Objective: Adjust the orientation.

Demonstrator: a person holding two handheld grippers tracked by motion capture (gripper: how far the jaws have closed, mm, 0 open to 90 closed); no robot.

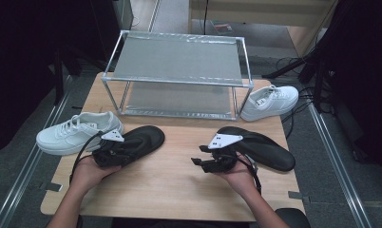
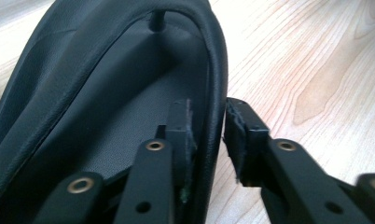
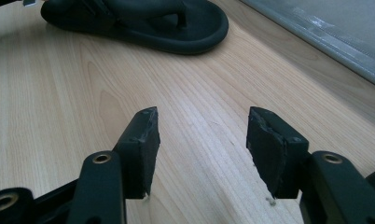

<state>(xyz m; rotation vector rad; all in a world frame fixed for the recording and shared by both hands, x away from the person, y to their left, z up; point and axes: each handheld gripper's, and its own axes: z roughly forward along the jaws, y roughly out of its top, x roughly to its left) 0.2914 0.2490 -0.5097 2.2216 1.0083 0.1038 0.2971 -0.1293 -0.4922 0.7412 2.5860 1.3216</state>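
Two black flip-flops lie on the wooden table (image 1: 175, 190). On the left flip-flop (image 1: 144, 138), my left gripper (image 1: 130, 146) has its jaws either side of the strap's edge. In the left gripper view the gripper (image 2: 209, 135) has both pads tight against the black strap (image 2: 209, 60), one inside it and one outside. The right flip-flop (image 1: 267, 148) lies just behind my right gripper (image 1: 197, 155). That gripper (image 3: 202, 135) hovers low over bare wood, open with nothing between its pads, and points toward the left flip-flop (image 3: 143, 28).
A two-shelf metal rack (image 1: 179, 80) stands at the back of the table, its lower edge (image 3: 325, 32) near in the right gripper view. One white sneaker (image 1: 72, 134) lies at the left edge and another (image 1: 270, 101) at the back right.
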